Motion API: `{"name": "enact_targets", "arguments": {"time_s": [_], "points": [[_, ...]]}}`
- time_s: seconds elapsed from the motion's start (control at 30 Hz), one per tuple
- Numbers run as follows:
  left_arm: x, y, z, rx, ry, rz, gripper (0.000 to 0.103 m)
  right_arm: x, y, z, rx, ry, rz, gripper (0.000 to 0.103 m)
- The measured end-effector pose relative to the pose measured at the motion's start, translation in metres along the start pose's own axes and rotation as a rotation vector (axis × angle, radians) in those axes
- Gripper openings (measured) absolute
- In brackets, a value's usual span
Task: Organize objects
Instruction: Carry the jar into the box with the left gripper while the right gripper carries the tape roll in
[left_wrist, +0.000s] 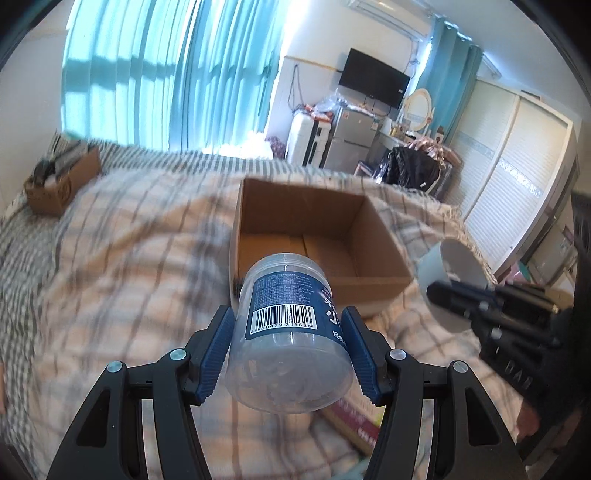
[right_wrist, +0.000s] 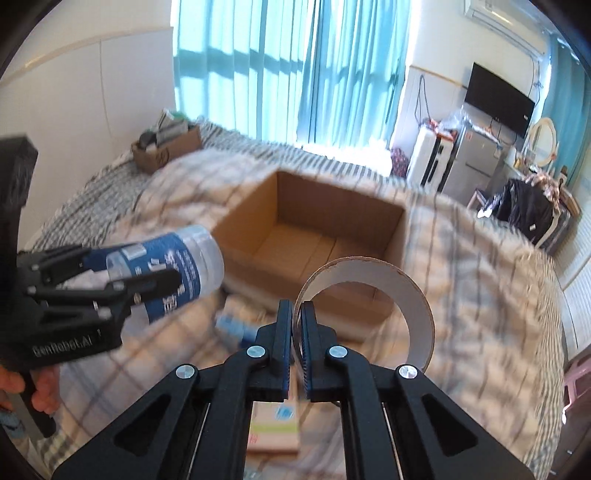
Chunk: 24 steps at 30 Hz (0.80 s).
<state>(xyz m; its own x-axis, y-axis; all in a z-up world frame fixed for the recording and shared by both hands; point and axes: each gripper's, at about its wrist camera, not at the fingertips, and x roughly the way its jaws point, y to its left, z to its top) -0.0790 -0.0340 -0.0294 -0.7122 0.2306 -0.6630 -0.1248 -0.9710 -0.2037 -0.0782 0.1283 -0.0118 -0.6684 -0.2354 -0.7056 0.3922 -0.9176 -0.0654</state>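
Blue pads (left_wrist: 221, 350) of the left tool (left_wrist: 290, 354) pressed on both sides of a clear plastic jar (left_wrist: 291, 332) with a dark blue label and a barcode. That tool was about half open, holding the jar, and the jar was tipped over with its bottom toward the camera. Its far end pointed to 12 o'clock, at an open cardboard box (left_wrist: 373, 236) sitting on the bed (left_wrist: 110, 258). Nothing could be seen inside the box. A checked blanket covered the bed, and it looked blurry.

At 3 o'clock in the left wrist view, the right tool (left_wrist: 443, 291) held a white ring of cardboard (left_wrist: 461, 258), like a used-up tape roll. In the right wrist view that tool (right_wrist: 297, 325) was almost fully closed, pinching the thin wall of the ring (right_wrist: 417, 295) between its pads. The ring stood up at 1 o'clock from the pads, in front of the box (right_wrist: 258, 218).

At 9 o'clock in that view, the left tool (right_wrist: 110, 273) carried the jar (right_wrist: 192, 258), and a hand (right_wrist: 40, 387) gripped its handle. A flat packet (right_wrist: 275, 424) lay on the blanket below the right tool. Another small box (right_wrist: 166, 151) full of things sat far off at 11 o'clock.
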Motion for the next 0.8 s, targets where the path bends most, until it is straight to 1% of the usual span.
{"name": "enact_targets", "arguments": {"time_s": [0.2,0.37,0.43,0.6,0.7,0.8], "points": [[0.017,-0.014,0.047,0.051,-0.034,-0.017,0.061,0.005,-0.021,0.052,-0.013,-0.057,-0.011,0.005],[0.045,-0.021,0.081,0.085,-0.043,-0.012,0.061,0.028,-0.041,0.091,-0.003,-0.076,-0.022,0.005],[0.061,-0.023,0.089,0.108,-0.039,0.001,0.061,0.040,-0.048,0.099,-0.001,-0.073,-0.017,0.005],[0.102,-0.017,0.092,0.111,0.008,-0.001,0.061,0.080,-0.060,0.106,0.004,-0.041,-0.005,0.005],[0.124,-0.012,0.088,0.117,0.035,-0.002,0.061,0.106,-0.067,0.099,0.019,-0.012,0.009,0.005],[0.136,-0.010,0.082,0.125,0.051,-0.006,0.061,0.128,-0.073,0.091,0.040,0.019,0.034,0.005]]}}
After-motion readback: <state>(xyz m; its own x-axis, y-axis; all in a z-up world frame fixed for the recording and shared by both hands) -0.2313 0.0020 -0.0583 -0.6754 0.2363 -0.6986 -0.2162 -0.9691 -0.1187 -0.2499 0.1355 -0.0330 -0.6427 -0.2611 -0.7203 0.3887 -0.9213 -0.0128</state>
